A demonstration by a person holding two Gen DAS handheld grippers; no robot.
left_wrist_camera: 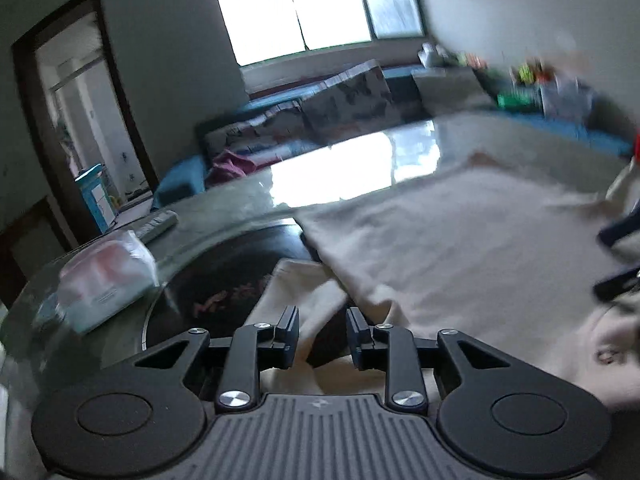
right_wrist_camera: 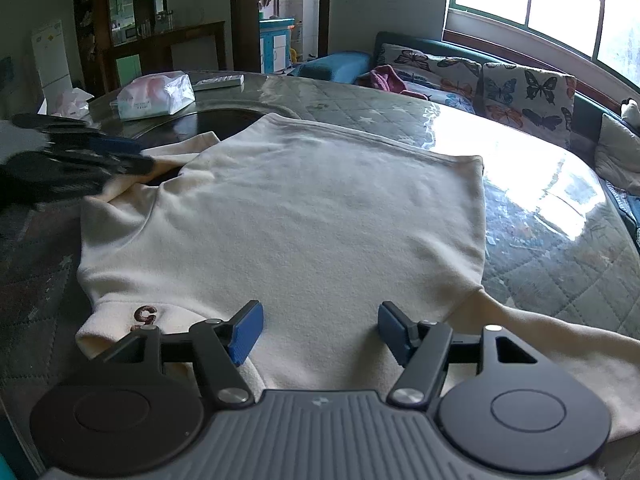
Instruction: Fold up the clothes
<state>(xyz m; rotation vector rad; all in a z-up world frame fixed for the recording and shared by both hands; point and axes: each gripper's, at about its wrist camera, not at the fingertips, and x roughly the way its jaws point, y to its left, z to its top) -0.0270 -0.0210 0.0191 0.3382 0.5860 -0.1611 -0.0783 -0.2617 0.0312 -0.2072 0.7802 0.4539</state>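
In the right wrist view, the left gripper (right_wrist_camera: 138, 156) sits at the left edge, jaws apart over a sleeve (right_wrist_camera: 176, 152), gripping nothing. The cream sweatshirt (right_wrist_camera: 304, 208) lies flat across the counter (right_wrist_camera: 540, 208), filling the centre. The right gripper (right_wrist_camera: 320, 332) hovers released at the bottom, just above its near edge.

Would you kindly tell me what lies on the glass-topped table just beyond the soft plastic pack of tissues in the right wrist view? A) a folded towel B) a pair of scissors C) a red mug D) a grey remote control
D: a flat grey remote control lies on the glass-topped table just behind the plastic tissue pack, beyond the cream sweatshirt.
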